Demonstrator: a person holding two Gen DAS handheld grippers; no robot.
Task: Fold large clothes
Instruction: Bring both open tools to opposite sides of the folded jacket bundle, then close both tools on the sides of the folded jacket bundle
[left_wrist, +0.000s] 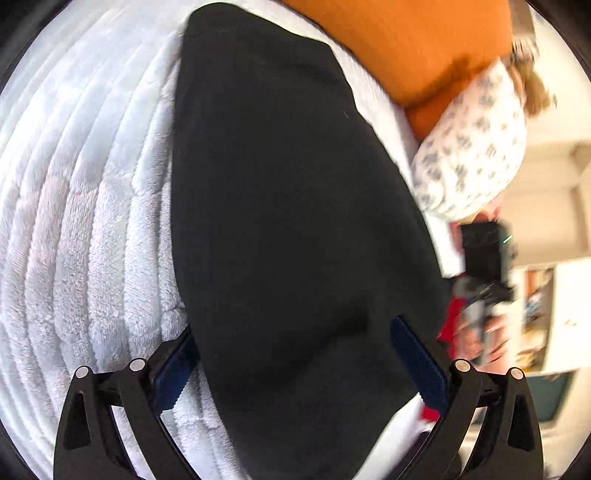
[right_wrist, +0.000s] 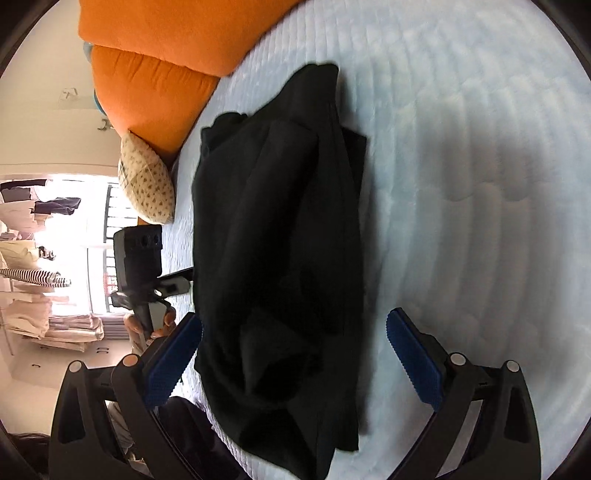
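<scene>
A large black garment (right_wrist: 280, 251) lies bunched and partly folded on a white quilted bed cover (right_wrist: 461, 184). It also fills the middle of the left wrist view (left_wrist: 288, 206). My right gripper (right_wrist: 293, 354) is open, its blue pads on either side of the garment's near end, above it. My left gripper (left_wrist: 291, 362) is open too, with the cloth lying between its pads (left_wrist: 417, 369); nothing is pinched. The left gripper shows in the right wrist view (right_wrist: 140, 266), at the garment's left edge.
Two orange pillows (right_wrist: 159, 74) and a patterned cushion (right_wrist: 147, 184) lie at the head of the bed. The bed's edge runs along the garment's left side. Beyond it are shelves with stacked clothes (right_wrist: 37, 295) and a bright window.
</scene>
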